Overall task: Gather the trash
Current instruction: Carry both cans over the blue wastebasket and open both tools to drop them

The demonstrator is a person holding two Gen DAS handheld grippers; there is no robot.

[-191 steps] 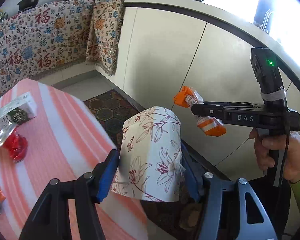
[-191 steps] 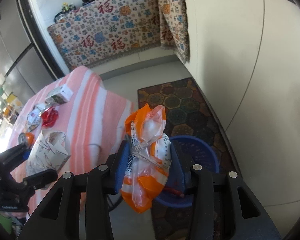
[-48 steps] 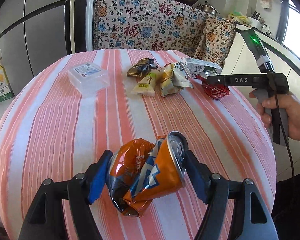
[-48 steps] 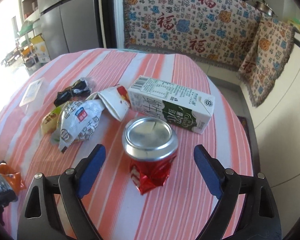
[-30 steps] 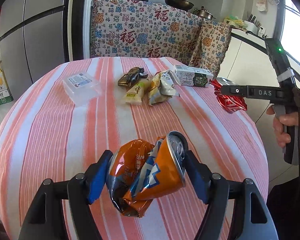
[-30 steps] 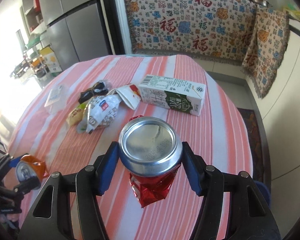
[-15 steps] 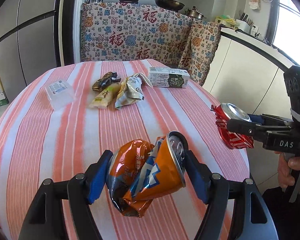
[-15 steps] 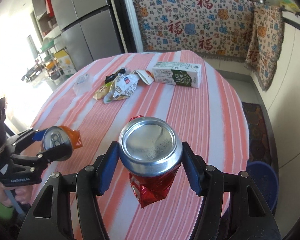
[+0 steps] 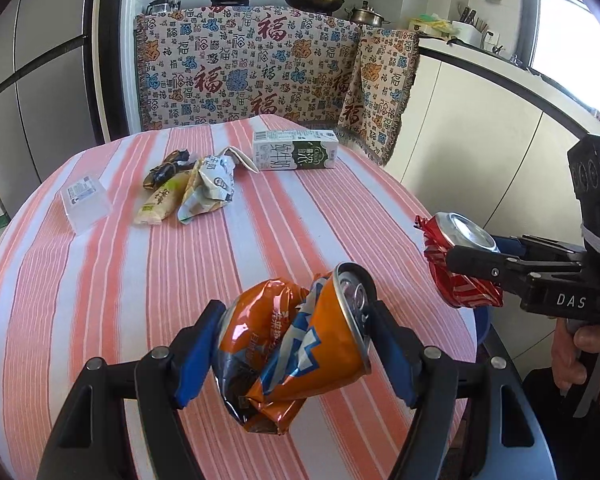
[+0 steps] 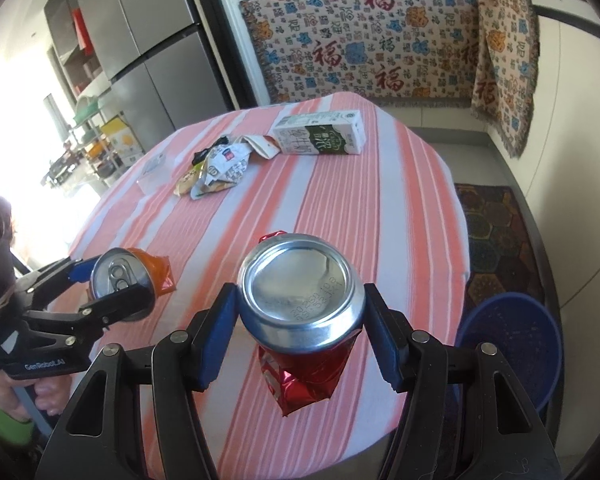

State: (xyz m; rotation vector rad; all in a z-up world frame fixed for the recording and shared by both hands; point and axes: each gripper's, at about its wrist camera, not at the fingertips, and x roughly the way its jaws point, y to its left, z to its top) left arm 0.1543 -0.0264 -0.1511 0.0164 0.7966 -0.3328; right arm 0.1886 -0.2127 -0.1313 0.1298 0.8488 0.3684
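1. Far left on the striped table [image 9: 100,280]: a clear plastic box [image 9: 85,204], then a dark twisted wrapper [image 9: 168,168], a yellow snack packet [image 9: 160,202] and a crumpled white-blue wrapper [image 9: 212,184], all bunched together. None collected yet.
2. Behind them the milk carton [image 9: 295,155] lies on its side, long axis running across the table's far edge, just beside the wrapper pile.
3. My left gripper [image 9: 296,344] is clamped on the crushed orange can [image 9: 296,352], blue pads on both sides, can clear of the cloth, top end tilted up and to the right.
4. My right gripper [image 10: 300,316] is clamped on the crushed red can [image 10: 300,300], flat silver end facing the camera, crumpled red body hanging below the pads.
5. The blue bin [image 10: 512,344] sits on the floor past the table's near-right edge, below and to the right of the red can. In the left wrist view only a sliver of it shows, under the red can [image 9: 460,264].
6. Judgement: the right hand is nearer the bin, so the red can should go in first. The orange can has to cross rightward over the table edge to reach it.
7. Risk: both drops are from height, and a can may bounce off the rim.
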